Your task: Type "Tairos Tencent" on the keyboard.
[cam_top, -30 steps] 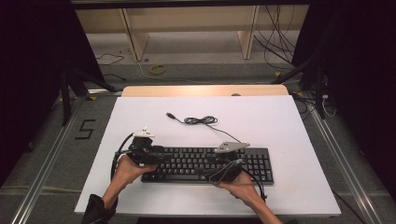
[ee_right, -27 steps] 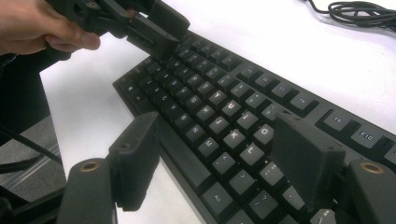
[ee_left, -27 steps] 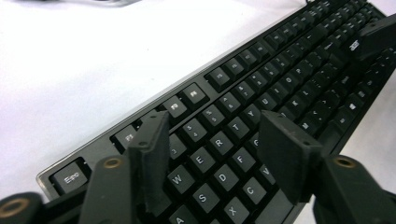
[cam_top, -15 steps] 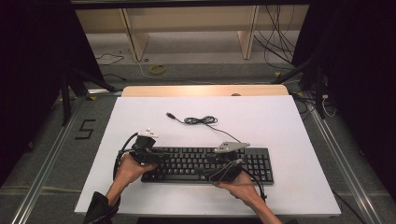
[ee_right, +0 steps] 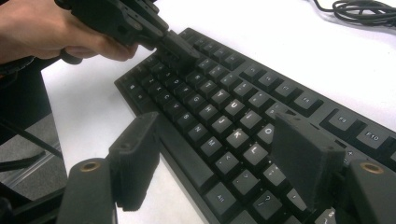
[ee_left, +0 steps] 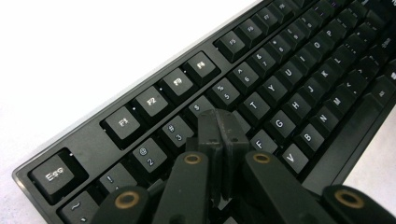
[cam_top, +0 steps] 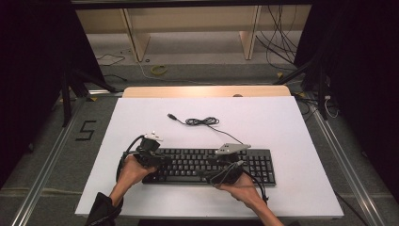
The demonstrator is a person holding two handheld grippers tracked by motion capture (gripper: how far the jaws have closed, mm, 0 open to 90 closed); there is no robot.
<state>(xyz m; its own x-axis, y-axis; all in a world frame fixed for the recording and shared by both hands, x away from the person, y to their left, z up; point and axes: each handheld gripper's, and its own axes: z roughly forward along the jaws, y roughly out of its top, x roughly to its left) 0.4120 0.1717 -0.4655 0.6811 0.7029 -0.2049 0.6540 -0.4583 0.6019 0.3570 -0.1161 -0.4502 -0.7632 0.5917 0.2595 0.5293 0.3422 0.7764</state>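
A black keyboard [cam_top: 197, 162] lies along the near part of the white table [cam_top: 263, 117]. My left gripper [cam_top: 157, 160] is over the keyboard's left end. Its jaws have just been closing and are now shut, with nothing between them. In the left gripper view the closed tips [ee_left: 222, 126] sit on or just above the keys [ee_left: 289, 70] near the 4 and R. My right gripper [ee_right: 217, 128] stands open over the keys around K and L, its pads [ee_right: 137, 158] wide apart and clear of the keyboard [ee_right: 233, 93]. Farther off in that view is the left gripper [ee_right: 184, 51].
The keyboard's black cable [cam_top: 202, 121] lies coiled on the table behind it, its USB plug pointing left. A wooden strip [cam_top: 207, 91] borders the far edge. Metal rails run along both sides, and loose cables and a taped "5" [cam_top: 86, 130] lie on the floor.
The left gripper has edged slightly right onto the keyboard's left end. The right hand and the keyboard have stayed put.
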